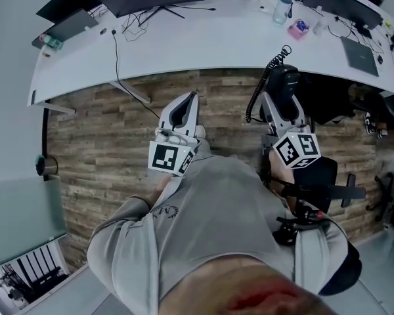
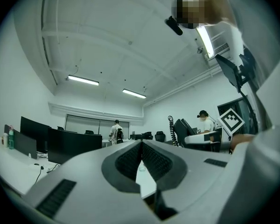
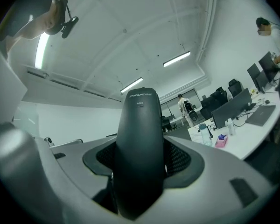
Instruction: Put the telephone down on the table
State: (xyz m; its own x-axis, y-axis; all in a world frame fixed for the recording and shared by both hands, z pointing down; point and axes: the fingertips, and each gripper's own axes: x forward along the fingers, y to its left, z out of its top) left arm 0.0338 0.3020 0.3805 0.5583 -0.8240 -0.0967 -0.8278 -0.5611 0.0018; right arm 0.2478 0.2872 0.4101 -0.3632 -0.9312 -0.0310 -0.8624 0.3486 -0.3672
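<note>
Your right tongs (image 1: pixel 285 107) are gripping the phone (image 1: pixel 285 79) around its middle, holding it in the air over the wood floor (image 1: pixel 118 136), just short of the tabletop's (image 1: pixel 203 41) near edge and toward its right end. Your left tongs (image 1: pixel 186 107) are pressed together with nothing between them. The phone's shell is looking smooth, so it may be sliding in the grip if you tilt it on the way. The coiled cord (image 1: pixel 259 90) is hanging beside it and could be catching on the near edge or dragging the phone back off once you release. Setting it too near that edge is risking a fall. A bottle (image 1: pixel 282 8) is standing near the far edge just beyond, and a careless reach could be tipping it; I cannot tell what it is holding. A small pink box (image 1: pixel 297 28) is sitting beside it, contents unclear.
</note>
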